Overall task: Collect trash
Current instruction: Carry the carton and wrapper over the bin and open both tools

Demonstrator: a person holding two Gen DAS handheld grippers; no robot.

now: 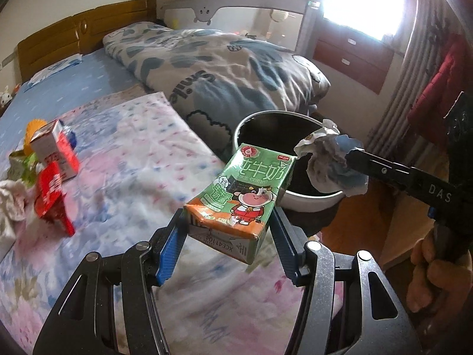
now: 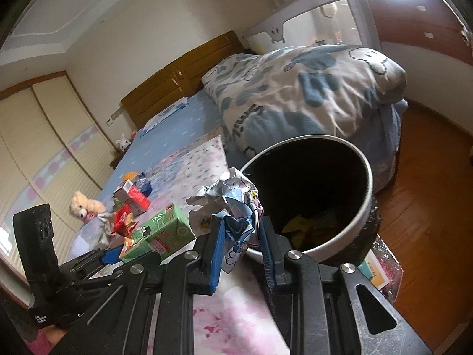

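Gripping a green milk carton [image 1: 239,195], the left gripper [image 1: 229,222] nears the bin [image 1: 310,204]. The right gripper [image 2: 241,236], clenched on crumpled paper [image 2: 233,204], crowds close; releasing early could drop either outside the rim.

Wooden headboard [image 1: 88,26]: at 10 o'clock in the left wrist view, behind the bed.
Blue sheet [image 1: 74,88]: covers the mattress, dotted with pale marks.
Pink floral blanket [image 1: 133,153]: spread over the near part of the bed.
Folded quilt [image 1: 221,68]: grey-white with blue cartoon shapes, lies at 12 o'clock.
Grey bed rail [image 1: 236,3]: stands beyond the quilt.
Red-brown drawers [image 1: 354,56]: at 2 o'clock, below the bright window.
Plush bear [image 2: 84,205]: cream, at 9 o'clock in the right wrist view.
Small white rabbit toy [image 2: 120,142]: beside the bed.
Wardrobe doors [image 2: 35,136]: cream slats, far left.
Wooden floor [image 2: 422,183]: at 3 o'clock.
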